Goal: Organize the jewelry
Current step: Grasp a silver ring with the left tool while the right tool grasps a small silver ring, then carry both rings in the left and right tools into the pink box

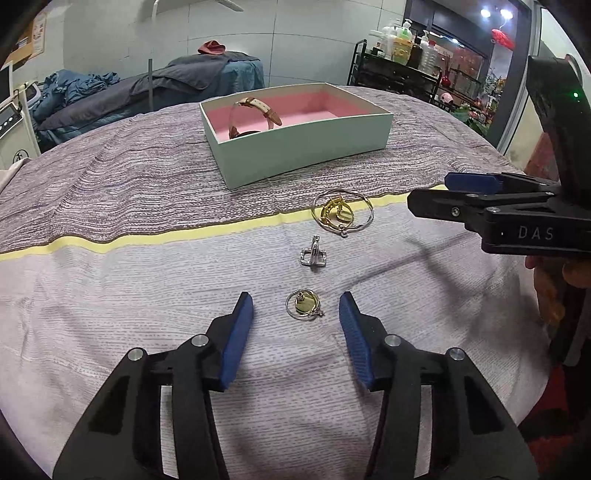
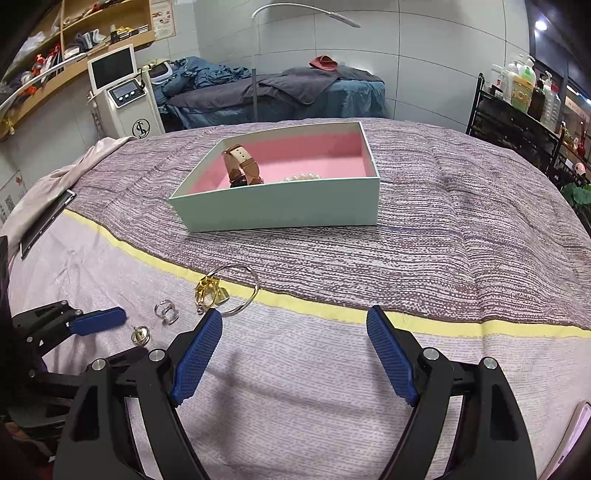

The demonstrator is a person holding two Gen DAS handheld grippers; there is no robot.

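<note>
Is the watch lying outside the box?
No, the watch stands inside the box, on its pink lining.

Readable marks: "DAS" on a gripper, an "SL"-style logo on a machine

White letters "DAS" are showing on the black body of the right gripper (image 1: 448, 190), reaching in at the right, ahead of the left wrist view's own jaws. Far beyond the right gripper's jaws and to their left, a white machine (image 2: 125, 92) is displaying a round black monogram resembling interlaced "S" and "L" on its lower front. Wall posters (image 2: 163, 18) near the shelves are carrying print too small to read.
</note>
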